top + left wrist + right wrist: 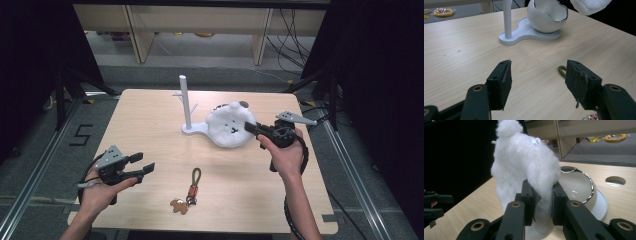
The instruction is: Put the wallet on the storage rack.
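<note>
The right gripper [542, 202] pinches a fluffy white plush toy [524, 170], which hides part of the glossy white bowl [579, 187] on the wooden surface [150, 125]. The left gripper [537, 80] hovers wide open, empty, covering most of a keychain [191, 190].

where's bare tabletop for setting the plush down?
Free: the table's far-left stretch beside the white stand, and the near-right corner past the keychain. Crowded: the egg-shaped bowl, under the plush in the right gripper.
</note>
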Available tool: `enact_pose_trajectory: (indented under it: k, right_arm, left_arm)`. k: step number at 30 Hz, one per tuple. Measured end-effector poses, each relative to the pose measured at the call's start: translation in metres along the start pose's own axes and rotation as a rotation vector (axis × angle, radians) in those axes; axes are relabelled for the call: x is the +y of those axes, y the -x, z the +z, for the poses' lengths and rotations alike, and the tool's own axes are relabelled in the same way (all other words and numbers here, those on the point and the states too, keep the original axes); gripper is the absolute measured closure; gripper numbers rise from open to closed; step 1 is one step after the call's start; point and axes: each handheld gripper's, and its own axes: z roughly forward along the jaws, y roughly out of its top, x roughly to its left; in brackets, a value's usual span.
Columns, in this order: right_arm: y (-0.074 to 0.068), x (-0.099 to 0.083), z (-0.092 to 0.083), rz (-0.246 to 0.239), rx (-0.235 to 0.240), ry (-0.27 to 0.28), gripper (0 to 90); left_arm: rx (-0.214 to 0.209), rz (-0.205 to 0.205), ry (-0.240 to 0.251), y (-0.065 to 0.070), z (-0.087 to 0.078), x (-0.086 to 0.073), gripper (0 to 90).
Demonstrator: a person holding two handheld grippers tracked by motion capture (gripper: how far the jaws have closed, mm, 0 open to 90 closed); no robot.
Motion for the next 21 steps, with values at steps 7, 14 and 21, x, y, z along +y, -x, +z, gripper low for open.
enact_pose_trajectory:
  k: [7,14,21]
  right_arm:
    - [0.01,0.009,-0.004,0.04,-0.037,0.012,77.4]
    - [0.023,0.014,-0.001,0.035,-0.072,0.028,77.4]
    - [0.026,0.016,0.005,0.066,-0.09,0.022,77.4]
  left_arm:
    - [-0.008,0.01,-0.008,0.003,0.002,0.001,37.2]
    - [-0.012,0.004,-0.012,0.003,0.004,-0.002,37.1]
    - [-0.025,0.013,-0.011,0.004,0.006,-0.002,37.1]
